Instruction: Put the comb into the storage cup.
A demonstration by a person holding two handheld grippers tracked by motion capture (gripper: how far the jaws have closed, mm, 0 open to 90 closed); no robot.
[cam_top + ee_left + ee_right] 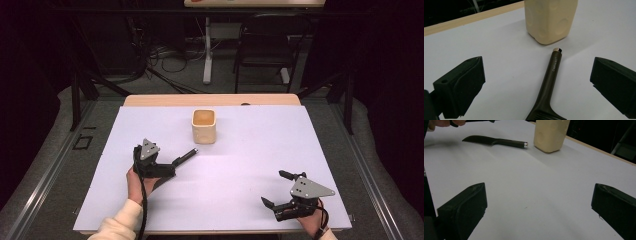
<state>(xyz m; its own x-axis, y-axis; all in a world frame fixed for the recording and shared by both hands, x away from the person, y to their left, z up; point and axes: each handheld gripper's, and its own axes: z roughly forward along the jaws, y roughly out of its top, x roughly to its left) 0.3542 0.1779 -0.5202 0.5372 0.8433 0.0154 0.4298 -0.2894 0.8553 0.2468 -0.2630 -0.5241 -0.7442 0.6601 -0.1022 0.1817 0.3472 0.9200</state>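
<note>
Lying between the spread jaws of the left gripper (537, 82): one dark spatula (549, 82); one cream cup (550, 20); right gripper (539, 212) open too

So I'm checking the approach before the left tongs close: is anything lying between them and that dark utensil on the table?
Nothing visible does. The left tongs stand open, and the dark utensil's handle lies flat on the white table in the gap between the jaws. The cream cup stands beyond the handle's metal-capped tip, apart from it.

A pale wooden table (150, 100) under a white sheet (260, 150) carries a cream, square-sided plastic cup (204, 126) toward twelve o'clock. At its seven o'clock lies a dark, slim-handled tool (185, 156), possibly a knife.
</note>
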